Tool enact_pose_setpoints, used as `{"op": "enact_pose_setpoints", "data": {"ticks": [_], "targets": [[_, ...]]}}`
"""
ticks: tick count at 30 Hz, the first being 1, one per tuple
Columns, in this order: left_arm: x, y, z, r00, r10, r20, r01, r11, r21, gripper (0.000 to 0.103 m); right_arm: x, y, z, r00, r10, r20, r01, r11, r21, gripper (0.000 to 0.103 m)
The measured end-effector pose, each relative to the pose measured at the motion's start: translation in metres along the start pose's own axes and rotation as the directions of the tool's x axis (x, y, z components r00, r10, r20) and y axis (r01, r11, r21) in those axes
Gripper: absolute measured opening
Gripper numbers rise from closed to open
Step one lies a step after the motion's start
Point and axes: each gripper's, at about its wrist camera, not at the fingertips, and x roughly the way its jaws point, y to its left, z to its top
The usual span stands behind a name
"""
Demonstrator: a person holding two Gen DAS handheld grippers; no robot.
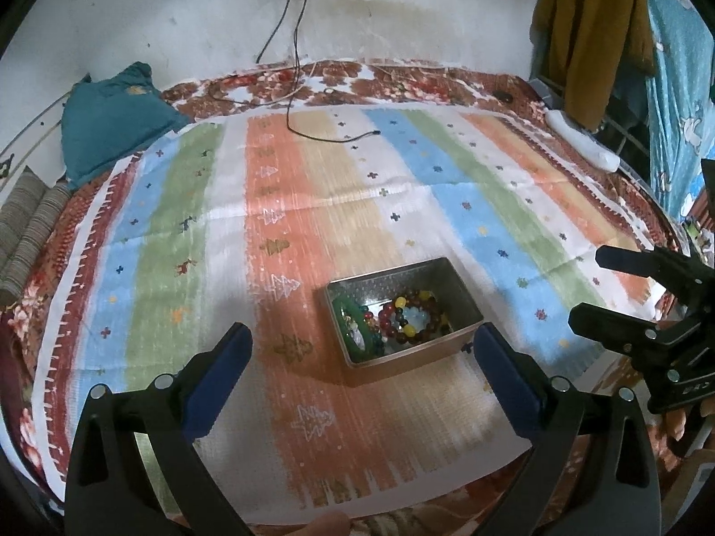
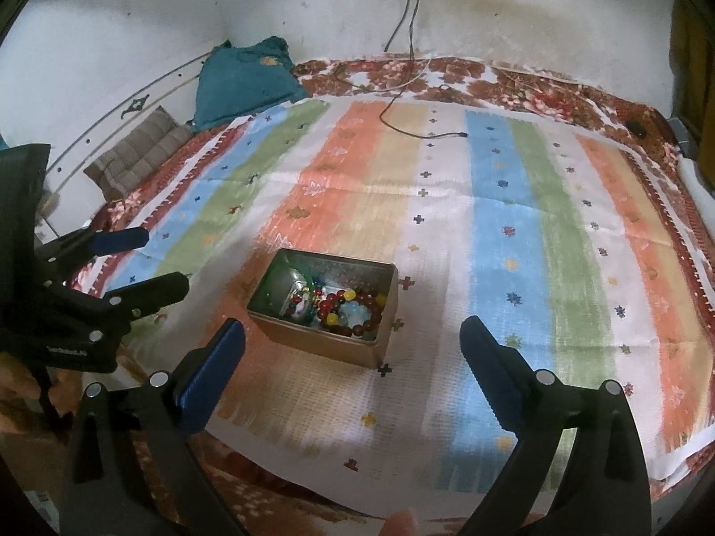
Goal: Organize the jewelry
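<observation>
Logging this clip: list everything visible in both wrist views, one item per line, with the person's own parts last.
Metal tin: one, silver-gold, open, on the striped cloth.
Bead bracelets: several, red, yellow, pale blue, inside the tin.
Green bangle: one, inside the tin, left part.
Striped cloth: one, orange, blue, green, white, spread on the bed.
Floral bedsheet: one, red-brown, under the cloth.
Teal pillow: one, far left by the wall.
Black cable: one, from the wall socket onto the cloth.
Mustard garment: one, hanging far right.
Left gripper: open, empty, near the tin.
Right gripper: open, empty, near the tin.
</observation>
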Motion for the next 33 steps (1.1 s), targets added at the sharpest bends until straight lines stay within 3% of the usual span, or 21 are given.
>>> {"op": "enact_pose_setpoints", "data": {"ticks": [13, 33], "targets": [[-0.012, -0.007, -0.005, 0.999, 0.010, 0.052, -0.011, 1.000, 0.016, 0.097, -0.011, 0.006, -0.004, 0.998, -0.017, 0.052, 0.019, 1.000, -0.024, 0.098], [-0.015, -0.014, -0.007, 0.998, 0.004, 0.058, -0.006, 0.999, 0.035, 0.097, -0.017, 0.010, -0.005, 0.997, -0.020, 0.078, 0.024, 0.999, -0.046, 0.098]]}}
